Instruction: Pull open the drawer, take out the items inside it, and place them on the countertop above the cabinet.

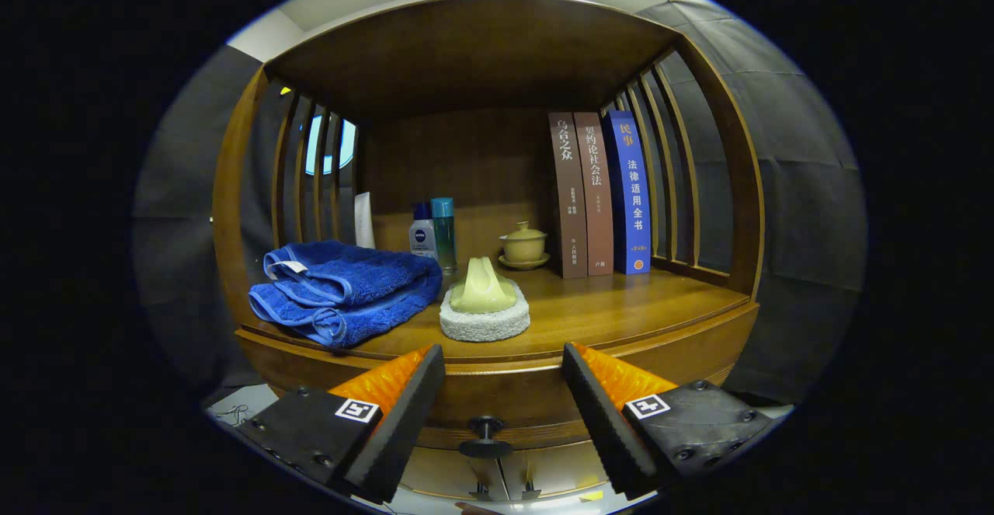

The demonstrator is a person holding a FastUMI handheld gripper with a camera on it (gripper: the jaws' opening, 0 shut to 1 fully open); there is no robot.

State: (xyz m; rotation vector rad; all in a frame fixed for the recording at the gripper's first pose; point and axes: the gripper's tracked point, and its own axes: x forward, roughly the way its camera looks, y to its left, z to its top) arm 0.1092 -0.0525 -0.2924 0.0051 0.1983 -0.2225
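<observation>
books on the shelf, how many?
3, upright in a row at the countertop's back right: brown book, reddish-brown book, blue book. Open gripper below.

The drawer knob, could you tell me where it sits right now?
In the gripper view, the drawer knob sits low on the cabinet front below the countertop, between the open gripper's fingers and untouched by either.

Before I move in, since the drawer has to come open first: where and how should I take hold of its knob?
Grip the drawer knob by its narrow stem, behind the round cap, coming straight at the drawer front. The cap flares wider than the stem, so it should stop the fingers sliding off as you pull. The gripper stands open, the knob between its fingers.
</observation>
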